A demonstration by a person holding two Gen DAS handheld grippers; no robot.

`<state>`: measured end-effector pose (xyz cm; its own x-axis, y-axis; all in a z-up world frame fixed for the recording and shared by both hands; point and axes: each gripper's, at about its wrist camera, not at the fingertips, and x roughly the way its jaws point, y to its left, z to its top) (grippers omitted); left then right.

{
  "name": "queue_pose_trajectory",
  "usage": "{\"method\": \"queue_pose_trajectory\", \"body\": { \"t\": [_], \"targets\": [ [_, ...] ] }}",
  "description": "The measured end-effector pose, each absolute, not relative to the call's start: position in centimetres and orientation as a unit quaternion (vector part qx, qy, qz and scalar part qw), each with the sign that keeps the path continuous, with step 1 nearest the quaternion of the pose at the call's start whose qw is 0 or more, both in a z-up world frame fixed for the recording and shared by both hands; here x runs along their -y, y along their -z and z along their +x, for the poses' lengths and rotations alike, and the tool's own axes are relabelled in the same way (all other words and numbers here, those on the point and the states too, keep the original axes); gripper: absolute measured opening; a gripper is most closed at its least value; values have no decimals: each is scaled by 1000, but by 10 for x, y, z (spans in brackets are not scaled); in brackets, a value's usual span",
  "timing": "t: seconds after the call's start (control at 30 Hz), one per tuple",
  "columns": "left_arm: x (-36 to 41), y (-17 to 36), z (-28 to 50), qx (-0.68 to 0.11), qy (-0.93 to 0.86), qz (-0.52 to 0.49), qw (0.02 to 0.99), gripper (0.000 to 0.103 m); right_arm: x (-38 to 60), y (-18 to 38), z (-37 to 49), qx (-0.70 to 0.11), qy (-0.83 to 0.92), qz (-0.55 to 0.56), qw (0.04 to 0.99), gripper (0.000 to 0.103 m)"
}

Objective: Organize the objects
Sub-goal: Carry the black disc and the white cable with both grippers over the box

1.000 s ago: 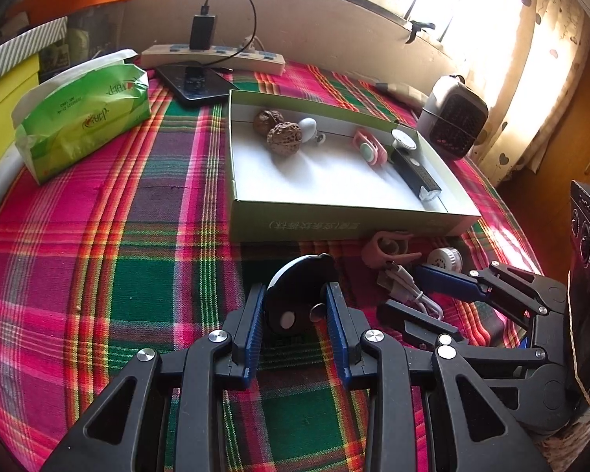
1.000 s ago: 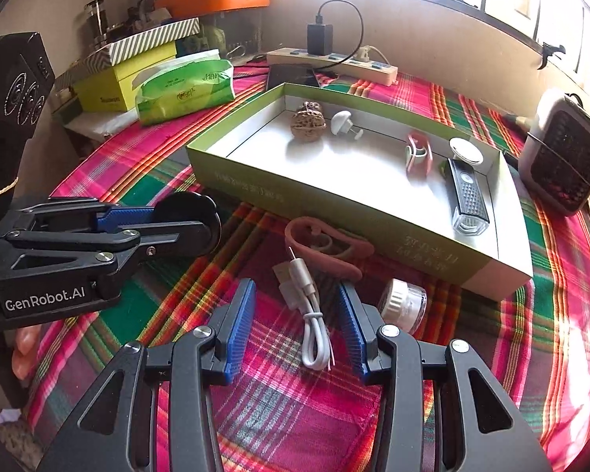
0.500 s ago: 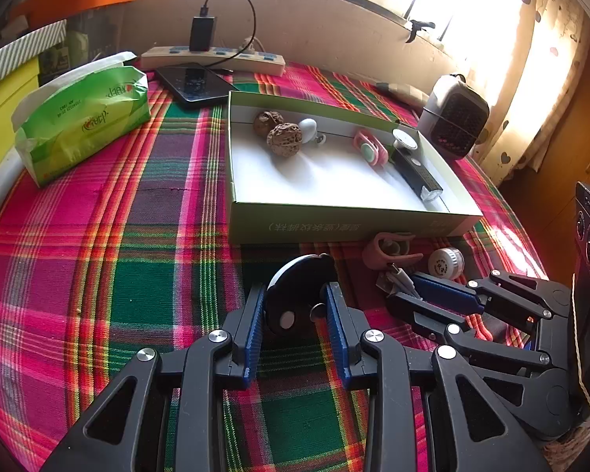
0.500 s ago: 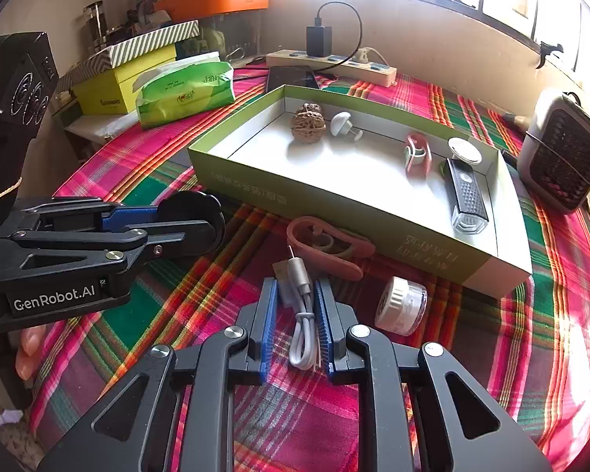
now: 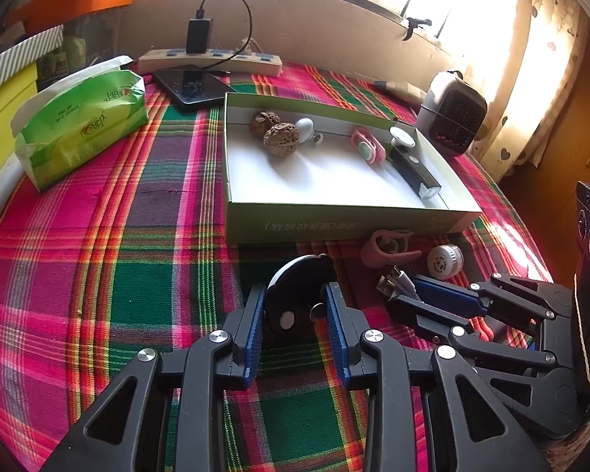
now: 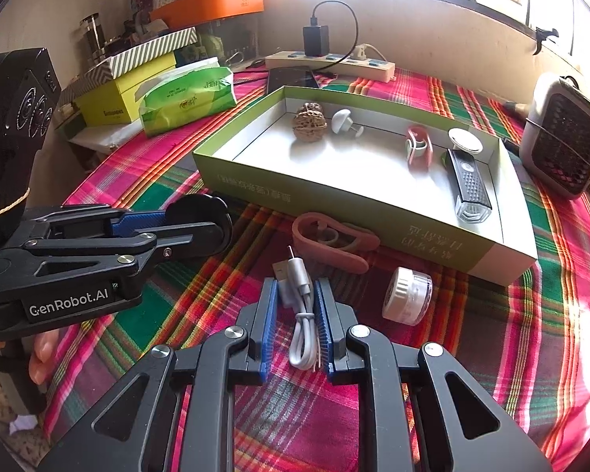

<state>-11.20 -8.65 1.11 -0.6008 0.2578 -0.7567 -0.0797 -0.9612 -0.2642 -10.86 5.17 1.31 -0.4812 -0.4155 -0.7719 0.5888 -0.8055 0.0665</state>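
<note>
My left gripper is shut on a black round disc with a white face, low over the plaid tablecloth. In the right wrist view that left gripper comes in from the left. My right gripper is shut on a coiled white USB cable, whose plugs stick out past the pads. A pink clip and a small white jar lie just before a green open box. In the box are walnuts, a white knob, a pink item and a black light.
A green tissue pack lies at the left. A phone and a power strip with a charger lie behind the box. A small heater stands at the right. Stacked boxes stand off the table's left side.
My right gripper's jaws have come together around the white cable. The left gripper and its black disc have stayed in place.
</note>
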Motion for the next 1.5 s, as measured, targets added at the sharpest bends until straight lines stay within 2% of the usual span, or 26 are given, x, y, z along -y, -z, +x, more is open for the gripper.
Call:
{"method": "queue_pose_trajectory", "body": {
  "t": [1.03,1.5],
  "targets": [
    [80,-37,-102,86,-902,-411,100,27,-68,-43,-104,-70,871,389,293,20],
    [80,-54,-127,87,-907,-399,99,27,-69,-61,-127,-62,881,379,277,20]
  ]
}}
